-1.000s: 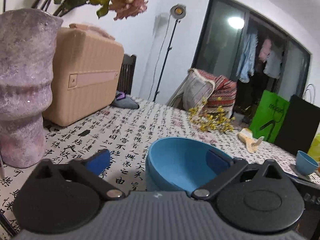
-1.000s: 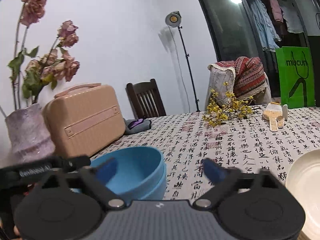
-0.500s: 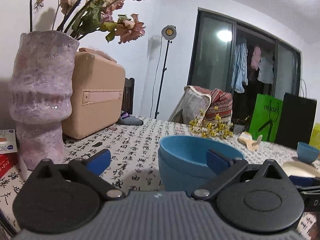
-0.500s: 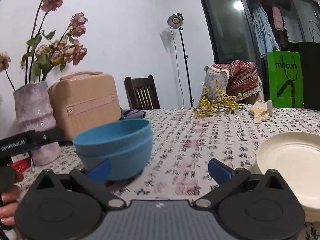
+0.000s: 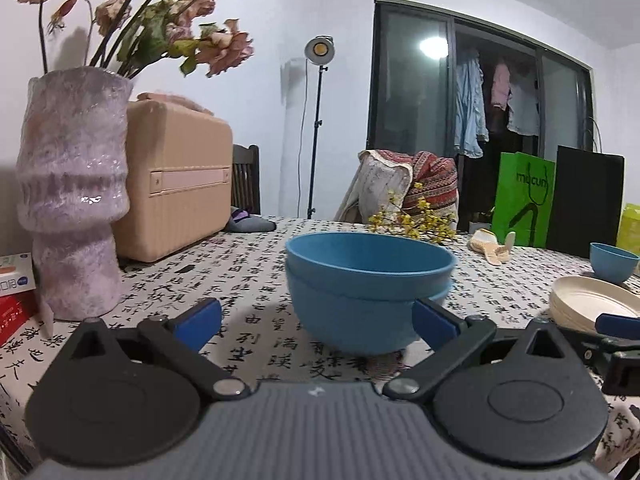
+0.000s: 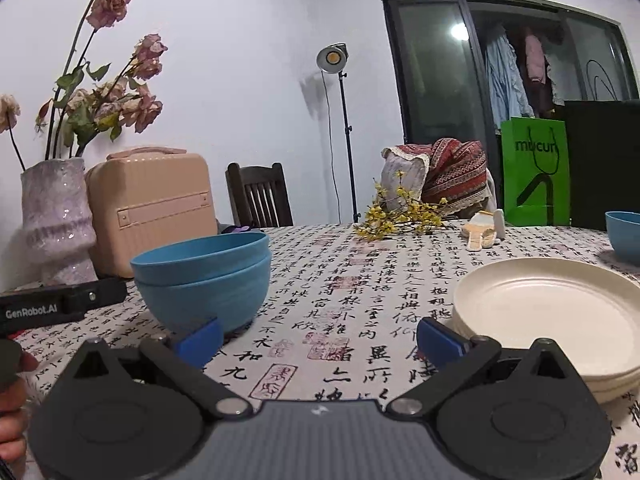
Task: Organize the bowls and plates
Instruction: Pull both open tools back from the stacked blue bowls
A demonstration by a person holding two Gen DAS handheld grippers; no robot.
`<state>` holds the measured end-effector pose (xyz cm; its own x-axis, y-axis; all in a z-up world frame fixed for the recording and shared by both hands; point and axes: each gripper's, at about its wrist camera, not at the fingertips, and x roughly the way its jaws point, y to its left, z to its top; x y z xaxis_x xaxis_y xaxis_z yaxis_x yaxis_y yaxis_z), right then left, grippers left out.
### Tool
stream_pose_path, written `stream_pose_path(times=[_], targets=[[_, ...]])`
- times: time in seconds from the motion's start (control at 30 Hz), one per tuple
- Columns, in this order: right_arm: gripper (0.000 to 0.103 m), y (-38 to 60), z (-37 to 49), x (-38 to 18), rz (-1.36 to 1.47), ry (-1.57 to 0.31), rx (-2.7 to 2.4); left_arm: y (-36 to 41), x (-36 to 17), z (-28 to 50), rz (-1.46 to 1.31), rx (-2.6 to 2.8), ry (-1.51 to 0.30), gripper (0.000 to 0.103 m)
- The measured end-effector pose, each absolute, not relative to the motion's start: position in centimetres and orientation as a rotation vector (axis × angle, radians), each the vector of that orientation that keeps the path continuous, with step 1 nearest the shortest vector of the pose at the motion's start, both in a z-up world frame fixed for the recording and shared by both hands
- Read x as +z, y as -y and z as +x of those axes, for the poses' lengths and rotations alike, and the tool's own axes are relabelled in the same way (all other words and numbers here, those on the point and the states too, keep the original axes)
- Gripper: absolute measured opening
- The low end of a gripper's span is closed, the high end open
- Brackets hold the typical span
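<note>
Left wrist view: left gripper (image 5: pixel 316 320) is seen w/ jaws spread wide, nothing pinched; two nested blue bowls (image 5: pixel 368 288) sit on the printed tablecloth (image 5: pixel 248 272) at frame centre, just beyond the fingertips. Cream plates (image 5: pixel 592 306) are stacked at right edge, w/ a single small blue bowl (image 5: pixel 614 262) behind them. Purple vase (image 5: pixel 72 192) & tan case (image 5: pixel 180 176) are at left. Right wrist view: right gripper (image 6: pixel 318 338) jaws also spread, empty; bowl stack is at lower left, plates at lower right, apart from each other.
</note>
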<state>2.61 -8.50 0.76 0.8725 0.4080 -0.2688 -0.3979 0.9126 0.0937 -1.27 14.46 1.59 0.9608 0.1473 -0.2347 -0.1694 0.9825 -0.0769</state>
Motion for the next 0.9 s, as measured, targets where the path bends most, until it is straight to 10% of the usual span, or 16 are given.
stream_pose_path(times=[0.9], targets=[[0.103,12.8,-0.6,0.5,0.057,-0.286,0.382,-9.2,1.8,-2.3,-0.027,0.061,-0.253,0.103]])
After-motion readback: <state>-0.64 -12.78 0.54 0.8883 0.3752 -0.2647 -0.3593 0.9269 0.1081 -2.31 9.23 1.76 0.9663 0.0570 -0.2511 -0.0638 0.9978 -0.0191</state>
